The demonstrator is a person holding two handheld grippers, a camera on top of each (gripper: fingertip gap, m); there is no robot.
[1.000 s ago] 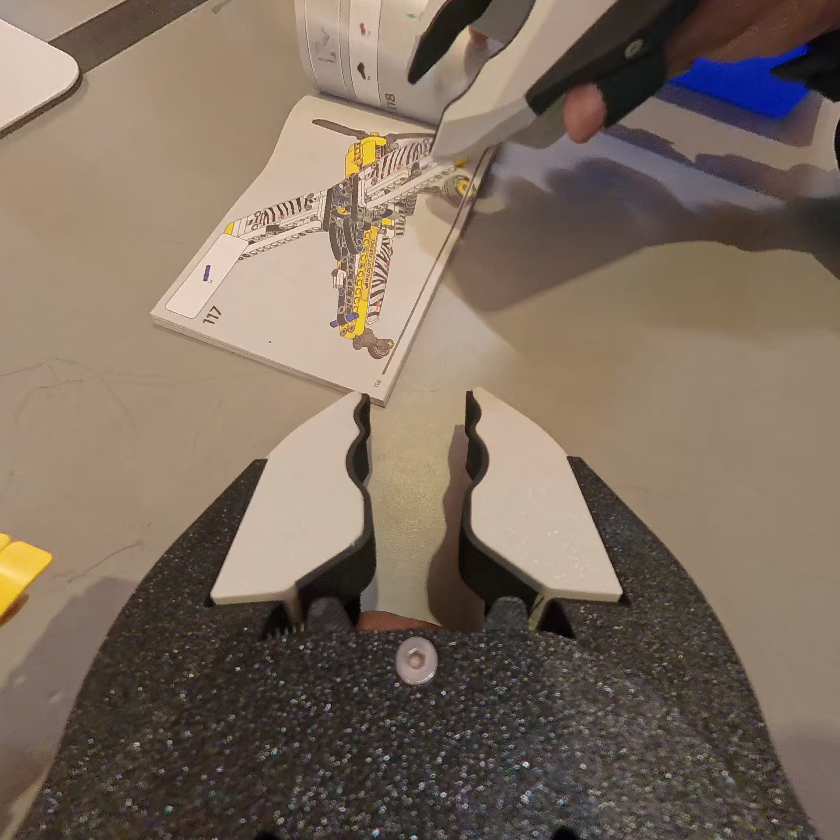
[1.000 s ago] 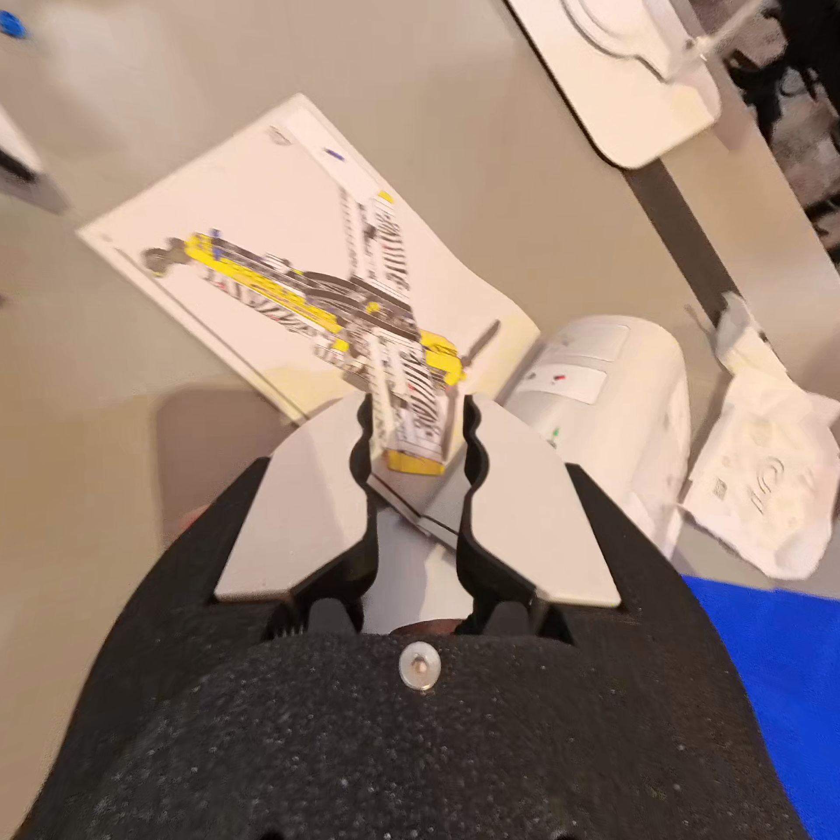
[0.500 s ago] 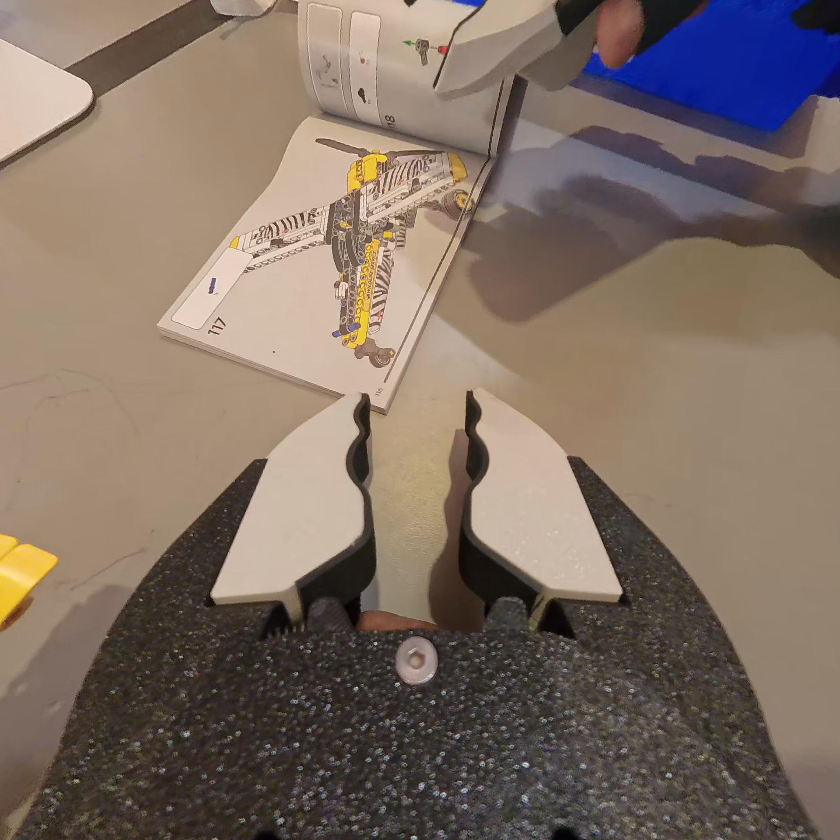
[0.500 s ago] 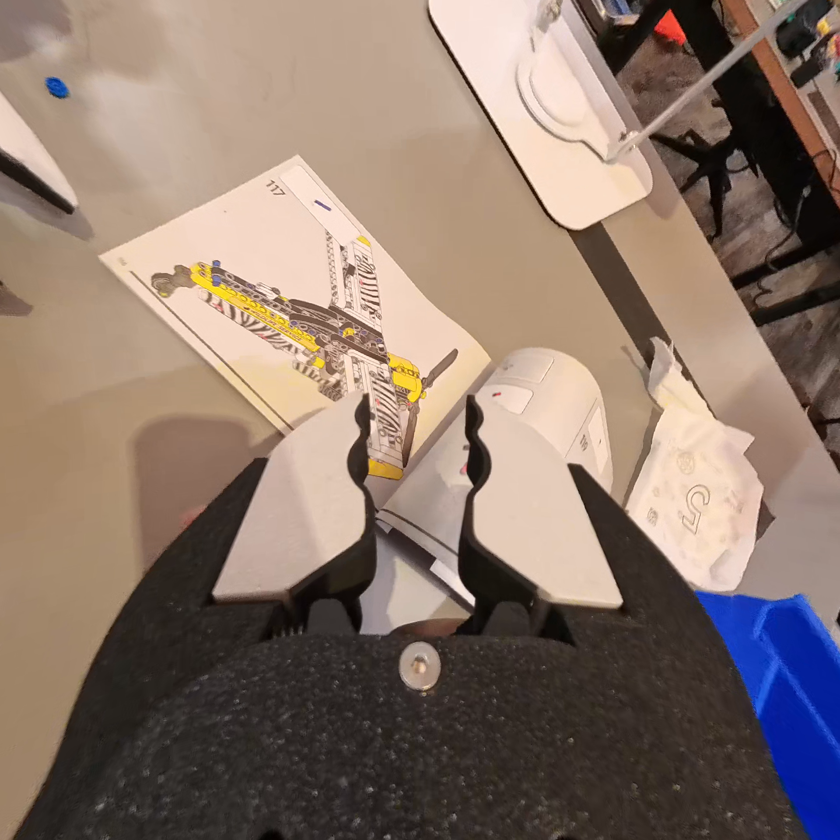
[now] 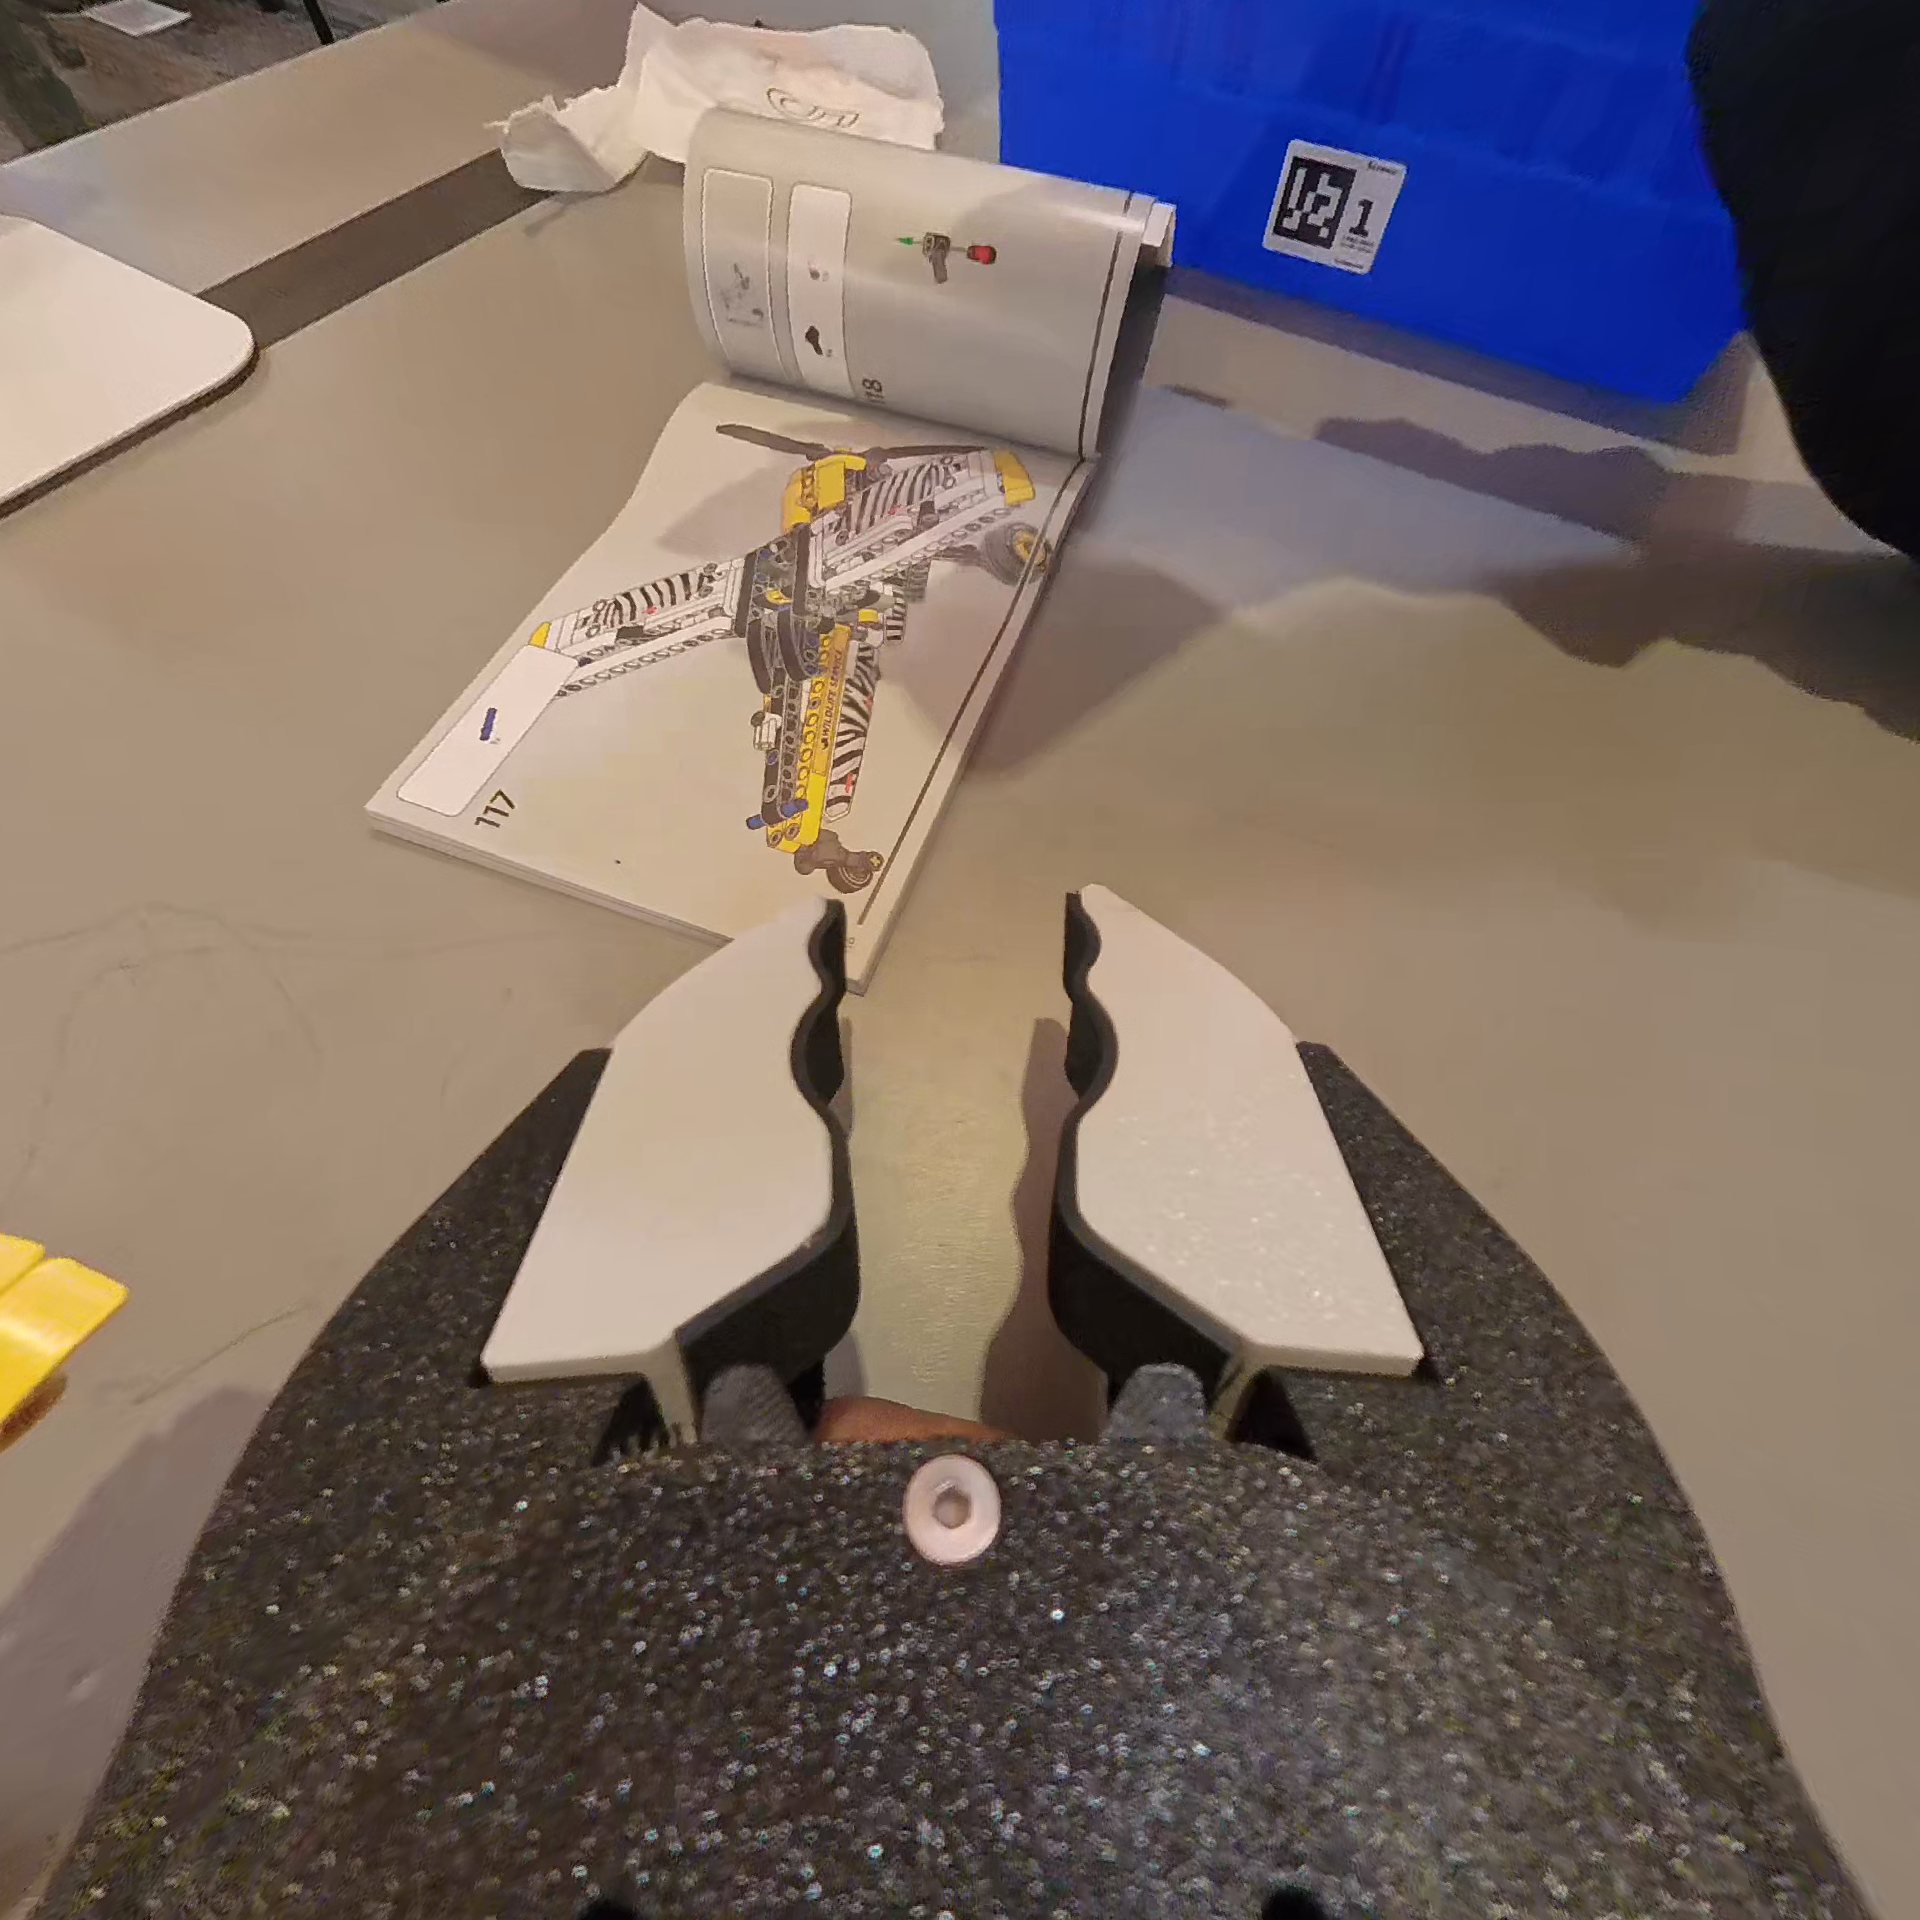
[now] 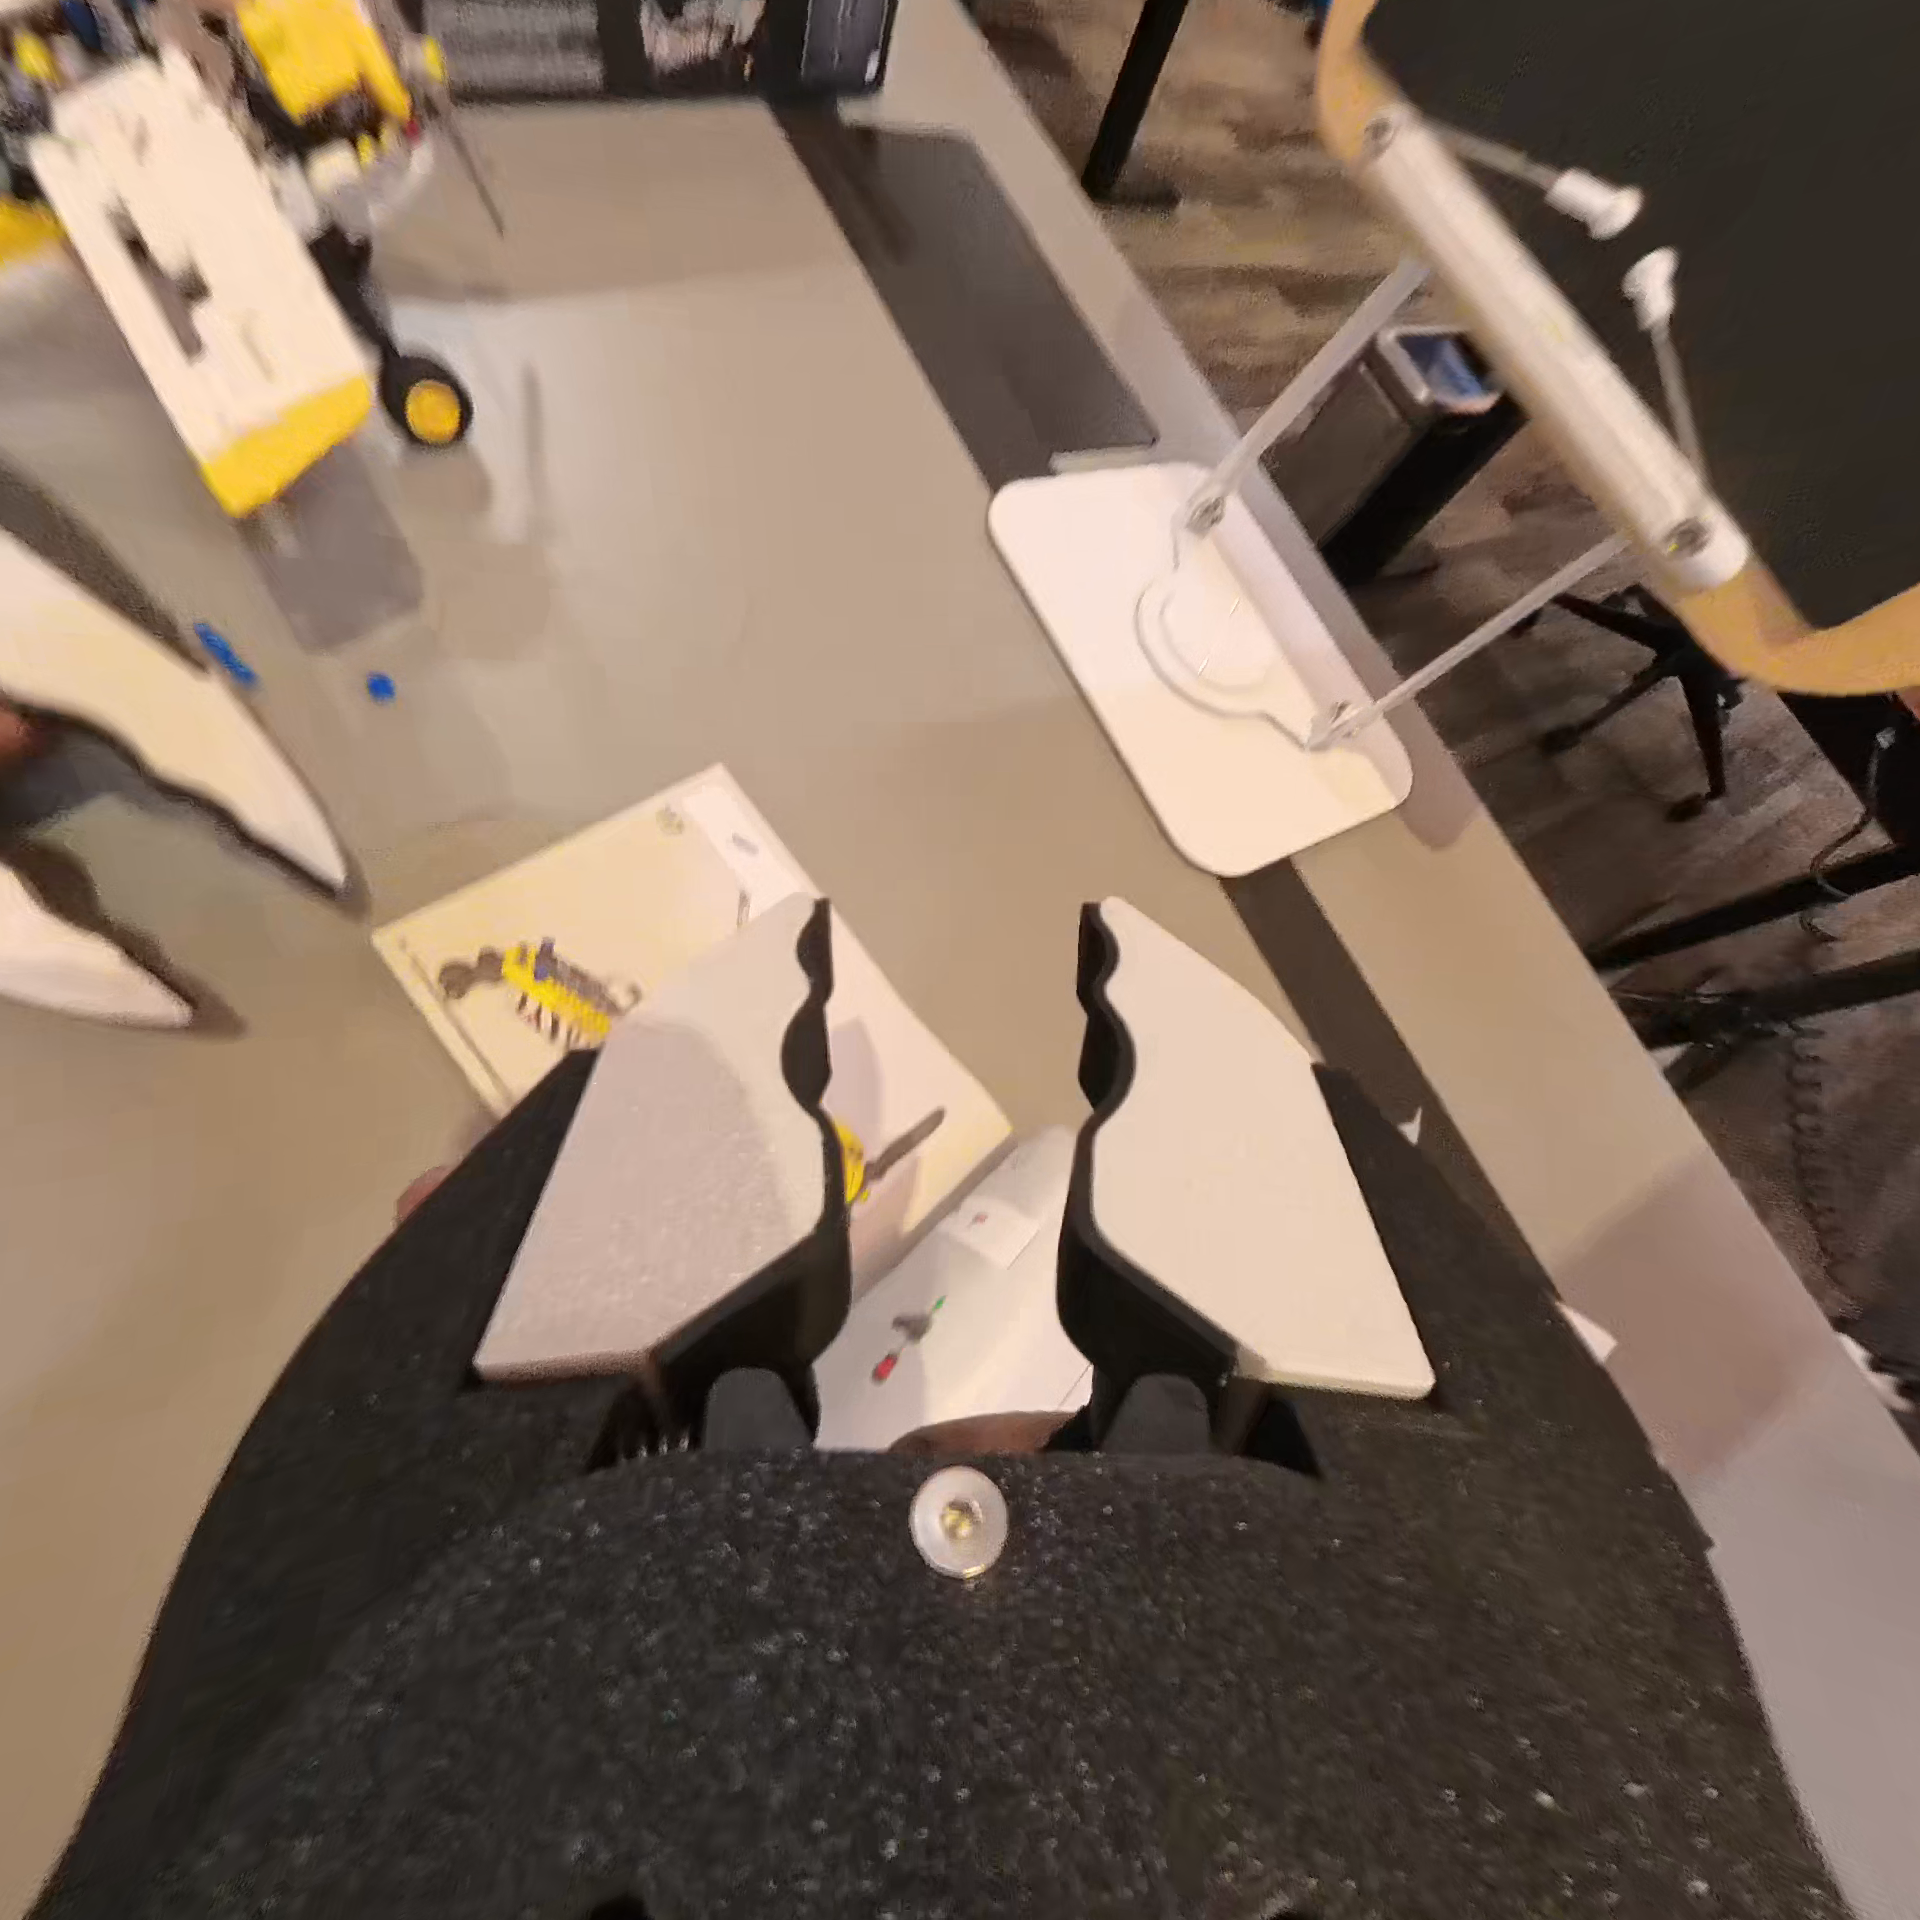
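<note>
Left claw (image 5: 948,935) spread apart over bare table (image 5: 1351,1039), nothing between the pads; left fingertip (image 5: 810,935) covering the near corner of one open instruction booklet (image 5: 665,727) lying flat just ahead, far pages curled upright (image 5: 914,270); beyond those, one crumpled white paper (image 5: 748,94) and one blue bin (image 5: 1455,208), cut off by the top edge; yellow piece (image 5: 42,1320) cropped at the left edge. Right claw (image 6: 951,940) likewise apart and bare, raised above the same booklet (image 6: 582,935), much of the page hidden behind the fingers; blurred yellow-and-white toy model (image 6: 239,260) far left; two small blue bits (image 6: 223,649); one white lamp base (image 6: 1195,665) at the table edge.
</note>
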